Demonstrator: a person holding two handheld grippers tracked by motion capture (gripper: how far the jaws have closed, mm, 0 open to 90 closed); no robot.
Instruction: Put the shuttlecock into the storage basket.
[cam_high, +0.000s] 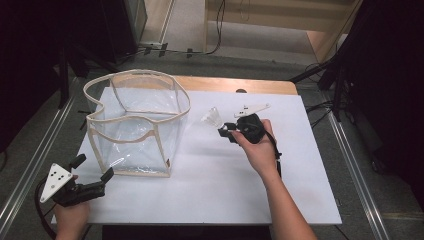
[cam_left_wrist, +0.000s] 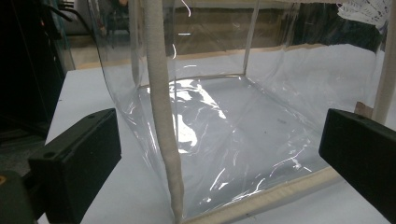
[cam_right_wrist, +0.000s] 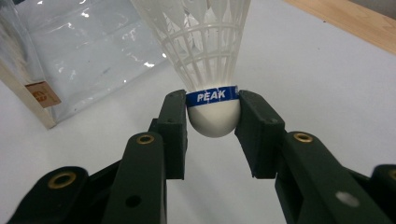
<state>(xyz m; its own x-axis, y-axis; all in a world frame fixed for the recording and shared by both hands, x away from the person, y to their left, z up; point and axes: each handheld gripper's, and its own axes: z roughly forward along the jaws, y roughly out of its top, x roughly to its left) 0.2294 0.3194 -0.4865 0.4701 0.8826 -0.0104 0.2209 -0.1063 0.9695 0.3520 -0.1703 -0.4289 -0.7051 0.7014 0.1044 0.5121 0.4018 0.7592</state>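
Observation:
A white plastic shuttlecock (cam_right_wrist: 212, 60) with a blue band reading PEAK is clamped by its rounded head between the jaws of my right gripper (cam_right_wrist: 212, 114). In the high view the right gripper (cam_high: 226, 131) holds the shuttlecock (cam_high: 212, 117) above the white board, just right of a clear plastic bag-box (cam_high: 137, 122) with cream fabric trim, which stands open at the top. My left gripper (cam_high: 92, 167) rests at the box's near left corner, jaws wide apart. In its own view, the box's cream corner seam (cam_left_wrist: 163, 102) stands between the jaws, untouched.
A white board (cam_high: 300, 165) covers a wooden table (cam_high: 235, 84). Dark stands and cables ring the table at the back and right. Open board lies in front of and to the right of the box.

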